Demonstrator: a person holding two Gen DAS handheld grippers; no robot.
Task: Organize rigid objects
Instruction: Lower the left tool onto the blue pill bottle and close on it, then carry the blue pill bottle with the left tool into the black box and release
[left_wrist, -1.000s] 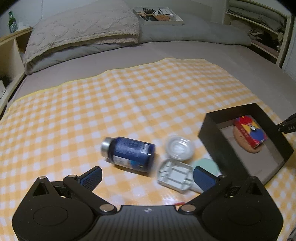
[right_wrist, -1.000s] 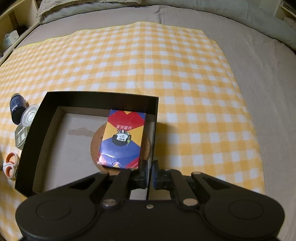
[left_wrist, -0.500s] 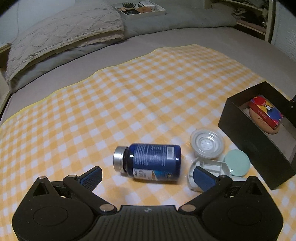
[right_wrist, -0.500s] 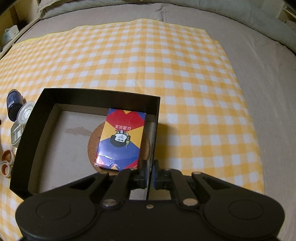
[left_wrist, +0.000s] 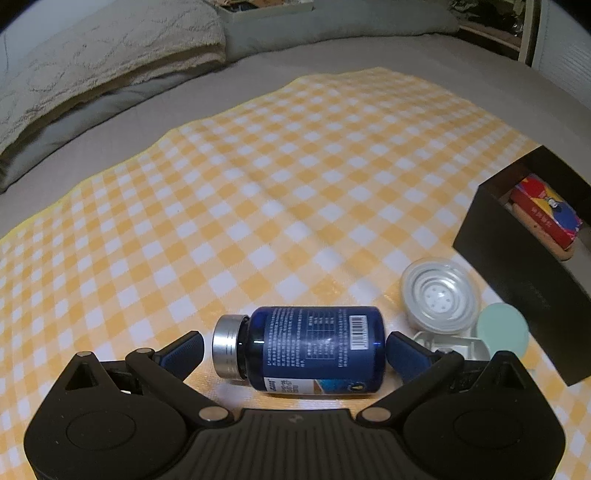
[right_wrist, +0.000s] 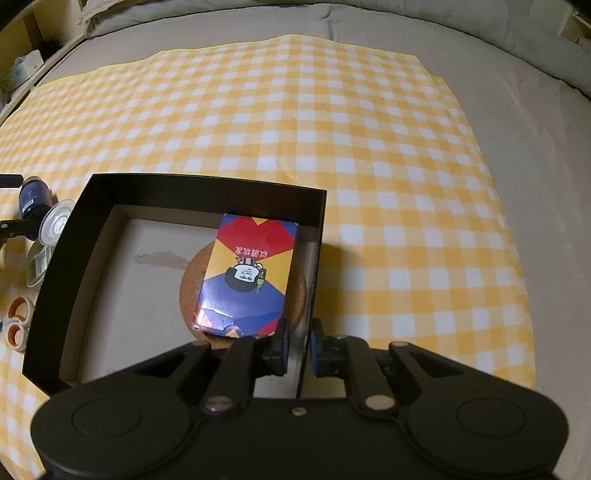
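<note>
The left hand-held gripper (left_wrist: 295, 350) stands released around a blue bottle (left_wrist: 314, 349) lying on the checked cloth (left_wrist: 258, 206). The right hand-held gripper (right_wrist: 297, 349) is opening, straddling the wall of the black box (right_wrist: 207, 184), pads apart from it.

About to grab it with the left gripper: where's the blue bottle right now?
In the left wrist view the blue bottle lies on its side on the checked cloth, between the open left gripper's fingers, silver cap leftward, beside the clear lid.

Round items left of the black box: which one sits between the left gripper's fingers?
The blue bottle, lying on its side, silver cap left. The clear lid and mint disc lie beyond the right finger.
</note>
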